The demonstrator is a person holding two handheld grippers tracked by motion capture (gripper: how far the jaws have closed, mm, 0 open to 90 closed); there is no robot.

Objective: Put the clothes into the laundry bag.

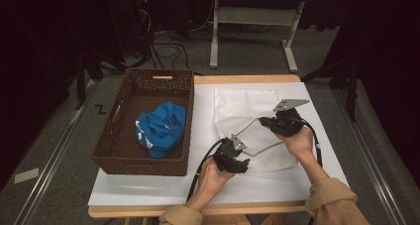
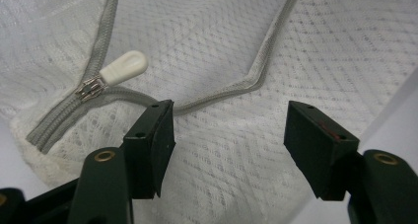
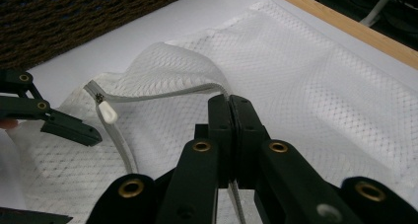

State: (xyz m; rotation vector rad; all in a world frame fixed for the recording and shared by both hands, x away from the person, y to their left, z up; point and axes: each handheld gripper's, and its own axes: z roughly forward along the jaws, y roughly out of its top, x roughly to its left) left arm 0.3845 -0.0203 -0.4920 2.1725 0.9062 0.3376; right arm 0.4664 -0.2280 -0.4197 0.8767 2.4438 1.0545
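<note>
White mesh bag [image 1: 247, 121]: on desk [image 1: 148, 188], center-right. Right tool [image 3: 230, 108] clamped on its zipper edge [image 3: 162, 94]; left tool [image 2: 229, 145] apart, over mesh. Wicker basket [image 1: 143, 163], blue cloth [image 1: 161, 128], at 9 o'clock; bare desk at 6.

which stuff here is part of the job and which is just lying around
In the job:
- white mesh laundry bag with grey zipper
- white zipper pull
- right tool, shut on the zipper edge
- left tool, open over the mesh

Lying about:
- brown woven basket
- blue crumpled garment in the basket
</note>
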